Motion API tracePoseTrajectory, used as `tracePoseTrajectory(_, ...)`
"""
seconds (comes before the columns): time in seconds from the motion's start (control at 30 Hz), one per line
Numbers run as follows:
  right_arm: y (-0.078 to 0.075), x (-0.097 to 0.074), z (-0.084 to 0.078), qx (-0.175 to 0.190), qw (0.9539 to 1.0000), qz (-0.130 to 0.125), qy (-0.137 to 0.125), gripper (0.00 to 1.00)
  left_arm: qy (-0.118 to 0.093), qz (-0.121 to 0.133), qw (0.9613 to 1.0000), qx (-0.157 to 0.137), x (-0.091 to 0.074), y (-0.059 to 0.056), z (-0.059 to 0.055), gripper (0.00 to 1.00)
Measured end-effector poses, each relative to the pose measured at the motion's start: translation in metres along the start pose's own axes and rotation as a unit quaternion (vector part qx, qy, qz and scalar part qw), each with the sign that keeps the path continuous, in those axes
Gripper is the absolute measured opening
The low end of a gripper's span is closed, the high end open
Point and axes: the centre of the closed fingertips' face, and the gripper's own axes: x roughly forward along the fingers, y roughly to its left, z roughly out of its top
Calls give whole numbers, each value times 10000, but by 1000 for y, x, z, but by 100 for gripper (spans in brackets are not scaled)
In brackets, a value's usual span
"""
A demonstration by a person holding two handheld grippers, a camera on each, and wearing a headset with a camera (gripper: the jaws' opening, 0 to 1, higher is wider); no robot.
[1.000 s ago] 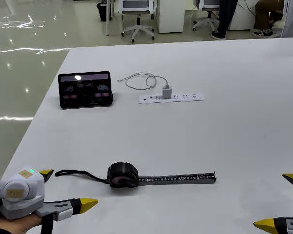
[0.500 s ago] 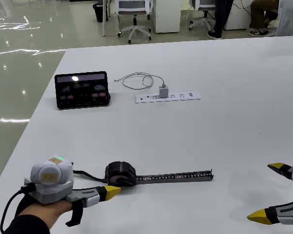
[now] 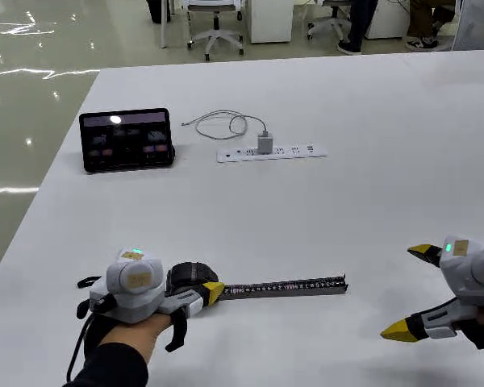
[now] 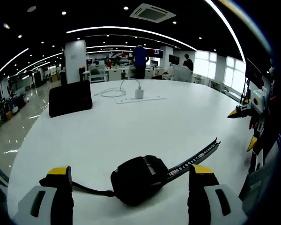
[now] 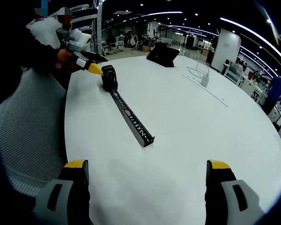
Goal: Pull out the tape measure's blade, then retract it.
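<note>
A black tape measure [image 3: 191, 278] lies on the white table [image 3: 323, 210], its blade [image 3: 286, 285] pulled out to the right and resting flat. My left gripper [image 3: 203, 284] stands open around the case [image 4: 139, 178], one yellow-tipped finger on each side, not closed on it. The blade's end hook [image 4: 216, 141] points toward my right gripper [image 3: 411, 290], which hovers open to the right of the blade tip with nothing between its fingers. From the right gripper view the blade [image 5: 130, 117] runs away to the case [image 5: 108, 77], beside the left gripper [image 5: 86, 63].
A dark tablet [image 3: 127, 139] stands at the back left of the table. A white power strip [image 3: 270, 151] with a charger and coiled cable [image 3: 222, 123] lies behind the middle. Office chairs and people stand beyond the far edge.
My left gripper has moved right, from left of the strap to straddling the tape measure's case. My right gripper has risen and come inward toward the blade's tip. The tape measure has stayed put.
</note>
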Motion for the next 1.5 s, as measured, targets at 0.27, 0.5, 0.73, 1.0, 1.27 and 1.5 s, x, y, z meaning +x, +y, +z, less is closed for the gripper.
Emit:
tracePoseTrajectory(0.27, -13, 26, 14, -597, 9973, 363, 246, 98, -406, 140, 9983, -392, 5, -9, 2, 100)
tracePoseTrajectory(0.5, -15, 47, 27, -1027, 9911, 698, 472, 93, -565, 189, 9975, -386, 12, -12, 0, 100)
tracePoseTrajectory(0.73, -14, 65, 24, -1404, 9820, 1052, 693, 74, -687, 129, 9973, -234, 16, -16, -1, 100)
tracePoseTrajectory(1.0, -5, 76, 11, -1539, 9718, 1448, 1048, 42, -657, 136, 9975, -239, 17, -15, -4, 100)
tracePoseTrajectory(1.27, -3, 82, 0, -1728, 9635, 1569, 1307, 27, -598, 110, 9979, -243, 20, -18, -9, 100)
tracePoseTrajectory(1.5, -5, 86, -2, -1819, 9611, 1565, 1366, 15, -661, 122, 9972, -316, 21, -18, -6, 100)
